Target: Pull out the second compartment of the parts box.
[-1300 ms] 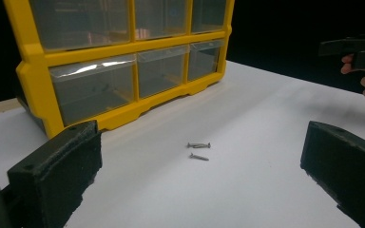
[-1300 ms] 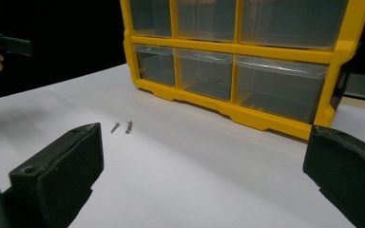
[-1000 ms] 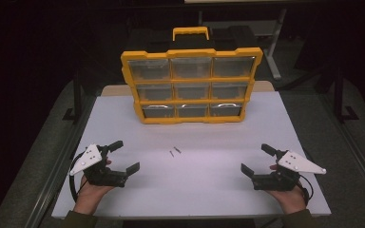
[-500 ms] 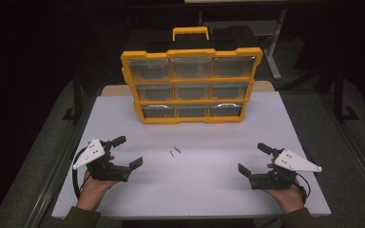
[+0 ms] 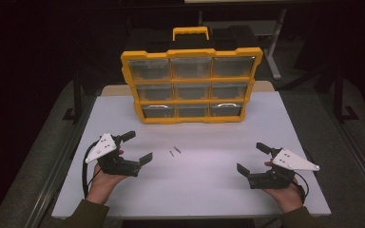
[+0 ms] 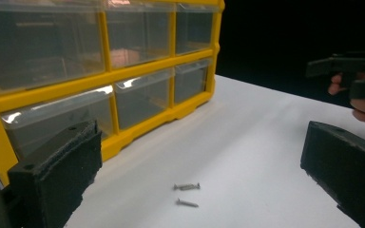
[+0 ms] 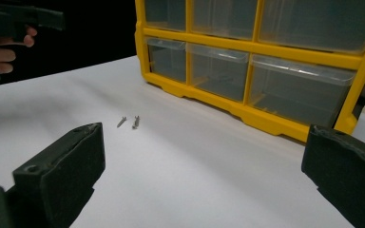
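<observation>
A: How are the two hands posed?

B: In the high view, each hand rests on the near part of the white counter (image 5: pixel 195 190) with its forearm coming in from below. The left gripper (image 5: pixel 132 147) sits at the near left, the right gripper (image 5: pixel 252 157) at the near right, well apart, both angled inward toward the centre. The jaws of each stand wide apart, holding nothing.

A: Where are the screws?

B: Two small screws (image 5: pixel 174 151) lie loose on the counter between the grippers, just beside each other, in front of the yellow drawer organizer (image 5: pixel 191 84).

A: What do the gripper views add?

B: The left gripper view shows the screws (image 6: pixel 187 194) lying roughly parallel, not touching, with the organizer's clear drawers (image 6: pixel 145 97) behind them. The right gripper view shows the left hand's fingers (image 7: pixel 0 50) curled around its gripper at the far edge, a detail too small to read from above
</observation>
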Demonstrator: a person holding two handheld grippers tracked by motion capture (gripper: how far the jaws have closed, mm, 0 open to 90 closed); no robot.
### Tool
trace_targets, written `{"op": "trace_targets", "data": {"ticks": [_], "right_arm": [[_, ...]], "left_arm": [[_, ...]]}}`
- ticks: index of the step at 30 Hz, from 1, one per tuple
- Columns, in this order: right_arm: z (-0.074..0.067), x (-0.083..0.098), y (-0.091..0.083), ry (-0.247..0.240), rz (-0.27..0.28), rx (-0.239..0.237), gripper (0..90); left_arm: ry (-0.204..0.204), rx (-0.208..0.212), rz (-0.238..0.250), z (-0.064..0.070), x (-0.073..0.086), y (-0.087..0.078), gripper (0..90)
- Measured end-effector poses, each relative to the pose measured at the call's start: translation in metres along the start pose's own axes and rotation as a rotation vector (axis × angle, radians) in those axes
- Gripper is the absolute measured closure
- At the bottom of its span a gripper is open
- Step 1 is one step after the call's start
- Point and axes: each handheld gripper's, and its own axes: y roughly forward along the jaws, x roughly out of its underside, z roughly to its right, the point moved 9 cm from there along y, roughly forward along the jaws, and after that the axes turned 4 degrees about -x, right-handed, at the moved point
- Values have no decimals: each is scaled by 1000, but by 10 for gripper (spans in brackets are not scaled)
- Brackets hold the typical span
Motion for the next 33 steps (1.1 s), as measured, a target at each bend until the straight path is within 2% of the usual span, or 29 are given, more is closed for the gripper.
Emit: {"op": "trace_targets", "data": {"ticks": [8, 13, 22, 27, 33], "right_arm": [[-1, 3, 3, -9, -16, -2, 1], [0, 4, 4, 7, -24, -1, 1], [2, 6, 5, 14, -29, 10, 1], [3, 7, 5, 23, -26, 8, 1], [3, 8, 6, 32, -28, 7, 1]], "left_arm": [[18, 7, 9, 5, -6, 13, 0], [32, 19, 2, 7, -9, 22, 0], [23, 21, -1, 7, -10, 34, 0], [37, 18, 1, 6, -12, 40, 0], [34, 20, 6, 5, -14, 46, 0]]}}
